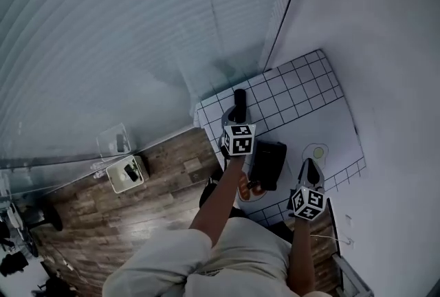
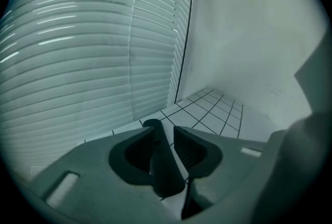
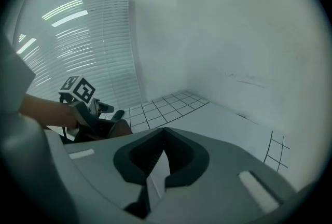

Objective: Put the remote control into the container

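L tongs (image 2: 165,128) apart round dark remote (image 2: 162,166), prob. not pinching it; R tongs (image 3: 165,133) closed, empty.

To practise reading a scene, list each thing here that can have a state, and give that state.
left gripper: open, jaws either side of the remote control
right gripper: shut, empty
remote control: lying on the table, outside the container
container: on the table, remote not in it
blinds: lowered
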The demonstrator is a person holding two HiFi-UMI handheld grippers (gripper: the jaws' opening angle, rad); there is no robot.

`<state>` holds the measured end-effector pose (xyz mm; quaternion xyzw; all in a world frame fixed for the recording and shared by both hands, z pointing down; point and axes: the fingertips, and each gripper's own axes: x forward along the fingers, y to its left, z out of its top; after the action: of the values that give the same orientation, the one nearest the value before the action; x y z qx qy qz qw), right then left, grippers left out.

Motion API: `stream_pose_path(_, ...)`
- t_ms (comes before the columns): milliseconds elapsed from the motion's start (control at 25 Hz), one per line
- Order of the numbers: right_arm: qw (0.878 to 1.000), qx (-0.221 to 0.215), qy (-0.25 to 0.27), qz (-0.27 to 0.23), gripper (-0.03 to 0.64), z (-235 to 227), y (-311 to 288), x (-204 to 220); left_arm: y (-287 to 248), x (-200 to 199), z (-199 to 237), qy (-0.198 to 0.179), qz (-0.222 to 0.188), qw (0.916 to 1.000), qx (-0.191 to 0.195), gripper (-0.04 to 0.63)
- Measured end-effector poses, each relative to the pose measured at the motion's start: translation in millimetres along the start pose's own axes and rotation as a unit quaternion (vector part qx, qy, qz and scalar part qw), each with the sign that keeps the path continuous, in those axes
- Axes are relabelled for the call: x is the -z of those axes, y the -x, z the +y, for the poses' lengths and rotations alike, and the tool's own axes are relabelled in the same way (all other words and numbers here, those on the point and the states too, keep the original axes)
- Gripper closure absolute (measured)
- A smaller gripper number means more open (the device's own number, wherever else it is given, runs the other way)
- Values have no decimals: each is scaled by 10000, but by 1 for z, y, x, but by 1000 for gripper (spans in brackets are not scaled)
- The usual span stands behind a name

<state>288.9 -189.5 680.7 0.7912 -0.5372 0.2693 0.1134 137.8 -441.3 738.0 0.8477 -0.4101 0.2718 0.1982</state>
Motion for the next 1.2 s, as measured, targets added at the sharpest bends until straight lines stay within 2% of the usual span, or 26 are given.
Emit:
stream_pose_path(240,9996,56,48,265,614,-30,-1,11,-52,15,21,264,636,9962,-527,377)
stream_pose_path(360,9994,130,3,331,614,-37,1,18,-64,21,22,349,924,9939,-498,351)
stream_pose_path(560,9997,129,12,194,614,-32,5,9,-60,20,22,364,911,9950,-206,384)
stream_pose_path(680,10000,80,-13,0,614,-19,13,-3,-41,6,16,151,645,9978,80,399)
stream_pose_path(880,9988,-144,-54,-469,614,19,41,-23,18,-24,7,-106,-82,9983,573,399)
stream_pose_path(1040,9950,-327,-172,-926,614,52,72,-43,79,-46,0,-336,-687,9922,984,399)
stream_pose_path(1200,9907,-783,-260,-1081,614,88,96,-50,145,-54,-9,-627,-1120,9824,1358,399)
